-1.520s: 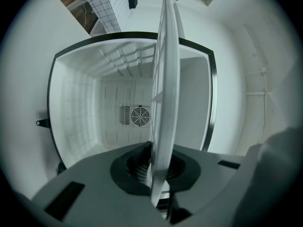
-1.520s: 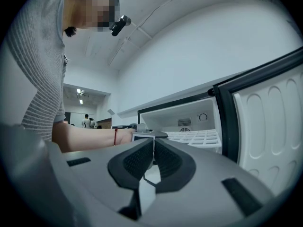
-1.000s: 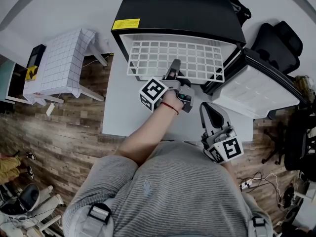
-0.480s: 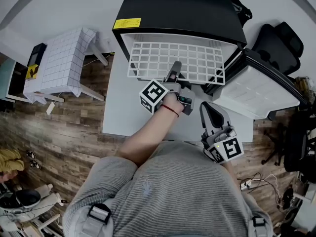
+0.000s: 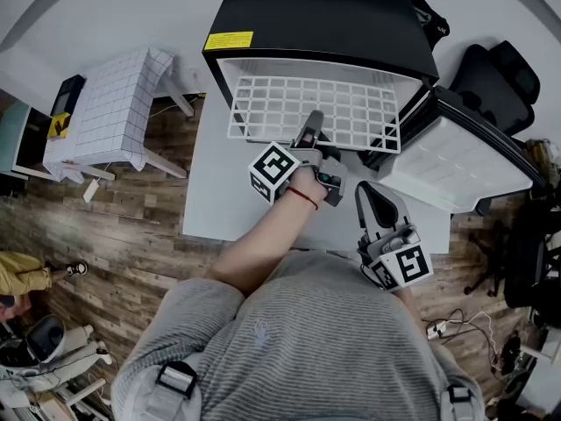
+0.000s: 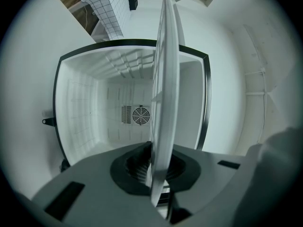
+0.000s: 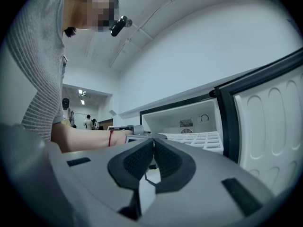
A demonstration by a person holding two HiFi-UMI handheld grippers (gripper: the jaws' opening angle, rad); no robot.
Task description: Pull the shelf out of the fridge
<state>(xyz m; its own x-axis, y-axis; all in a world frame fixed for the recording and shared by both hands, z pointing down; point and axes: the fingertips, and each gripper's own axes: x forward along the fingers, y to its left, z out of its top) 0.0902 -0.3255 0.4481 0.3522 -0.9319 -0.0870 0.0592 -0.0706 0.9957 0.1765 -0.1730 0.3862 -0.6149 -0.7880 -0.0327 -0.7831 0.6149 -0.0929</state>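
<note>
A black mini fridge (image 5: 324,16) lies open on a white table (image 5: 210,191), its door (image 5: 456,160) swung out to the right. A white wire shelf (image 5: 307,108) sticks well out of the fridge's mouth. My left gripper (image 5: 308,130) is shut on the shelf's front edge; in the left gripper view the shelf (image 6: 165,79) runs edge-on between the pads, with the white fridge interior (image 6: 128,112) behind. My right gripper (image 5: 370,196) hovers over the table near the person's body, its jaws shut on nothing (image 7: 152,148). The right gripper view shows the shelf (image 7: 199,138) and the door (image 7: 270,117).
A small table with a checked white cloth (image 5: 110,108) stands to the left on the wooden floor. A black office chair (image 5: 495,73) sits behind the fridge door. Cables (image 5: 456,323) lie on the floor at the right.
</note>
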